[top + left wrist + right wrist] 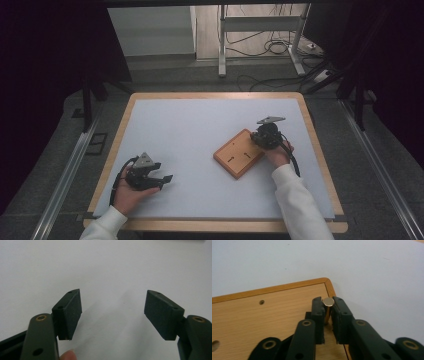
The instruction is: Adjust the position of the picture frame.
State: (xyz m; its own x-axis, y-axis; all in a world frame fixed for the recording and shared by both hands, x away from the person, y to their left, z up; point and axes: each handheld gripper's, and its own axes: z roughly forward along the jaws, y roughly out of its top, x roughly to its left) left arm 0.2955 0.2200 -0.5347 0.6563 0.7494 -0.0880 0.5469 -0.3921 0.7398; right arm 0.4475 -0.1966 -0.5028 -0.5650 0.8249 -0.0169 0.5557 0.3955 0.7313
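— What is on the table (200, 107) from where you stand?

— One wooden board (239, 153) with a raised rim, lying flat, at about four o'clock from the middle of the pale mat. Its face carries two short dark slots, side by side. In the right gripper view I also count one small round hole (262, 302) in the wood, plus part of another at the frame's left edge.

— Anything in the board?

— A small metal peg (328, 305) with a round, flat, shiny head stands at the board's corner. The right gripper (261, 140) is clenched on it; both pads press its sides. Its jaws hide the shaft below the head, so I cannot tell whether it sits in a hole or rests on the wood.

— And the other claw?

— The left gripper (162, 180) lies at about seven o'clock on the mat, well apart from the board, jaws spread wide and released, bare mat between them. A fingertip (67, 355) pokes in at the bottom of its own view.

— How many of each?

— Two grippers, each in one hand, both sleeves white; one board; one peg. From above, the right gripper's body covers the peg and the board's corner at its three o'clock side.
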